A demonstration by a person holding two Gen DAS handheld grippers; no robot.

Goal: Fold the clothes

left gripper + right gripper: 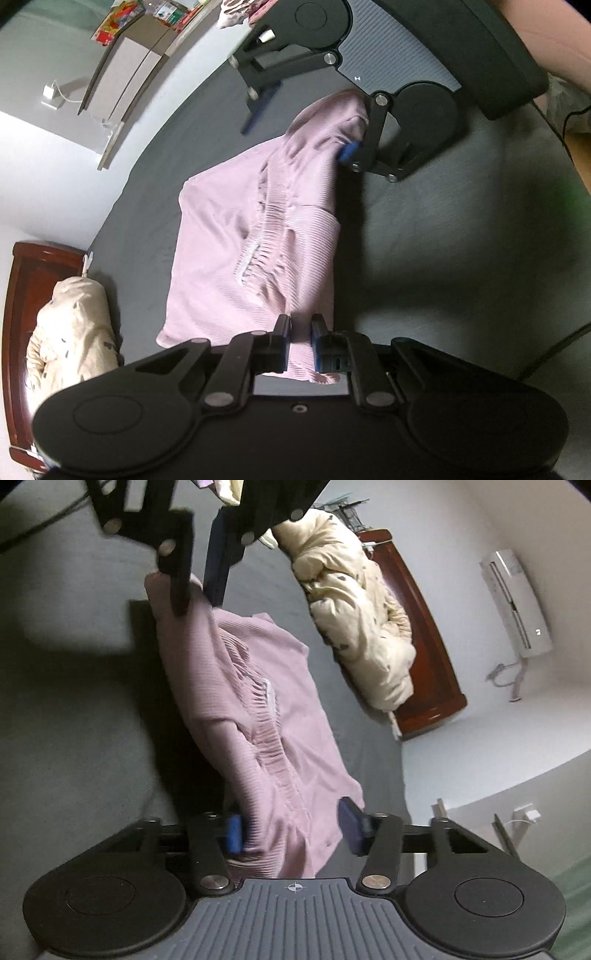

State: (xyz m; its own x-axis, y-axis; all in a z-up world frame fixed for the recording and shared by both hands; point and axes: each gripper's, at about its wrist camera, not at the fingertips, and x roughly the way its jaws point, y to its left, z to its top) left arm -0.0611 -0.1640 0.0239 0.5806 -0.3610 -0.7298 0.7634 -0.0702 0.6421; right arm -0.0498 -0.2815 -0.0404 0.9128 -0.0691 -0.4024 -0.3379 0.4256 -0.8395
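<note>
Two grippers at work on one pink ribbed garment (229,236), spread over a grey bed sheet (443,240). Down at one end: left gripper (301,345), blue pads drawn close, pinching a fold of the cloth between them. Across at the other end: right gripper (291,829), spread wide, clamping nothing, yet in contact with the fabric, with one blue pad against the raised edge and the other off to the side. Lifted clear of the sheet along the whole side between the two tools, dark shadow underneath; flat on the sheet along the opposite side. Gathered elastic waistband (258,236) running down the middle, facing up. Beyond the garment, towards the head of the bed: a bundled cream duvet (362,620) against a dark wooden headboard (424,646). High on the white wall, an air conditioner (517,602).
</note>
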